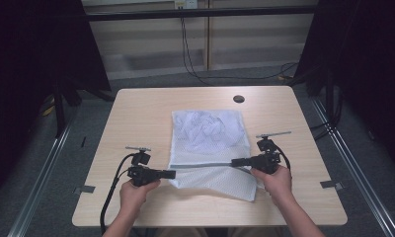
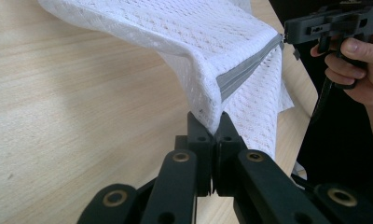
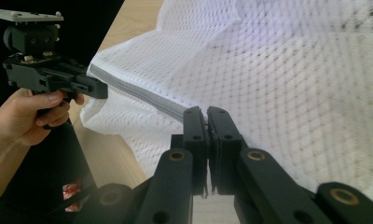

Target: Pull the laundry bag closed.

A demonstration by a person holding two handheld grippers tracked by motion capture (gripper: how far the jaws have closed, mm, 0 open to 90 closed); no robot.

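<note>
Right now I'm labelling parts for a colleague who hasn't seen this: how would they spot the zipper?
On the light wooden table lies a white mesh laundry bag with crumpled cloth inside. Along its near edge runs a grey zipper, stretched between the left gripper and right gripper, both shut on it. It is the bag's one grey, straight band.
</note>
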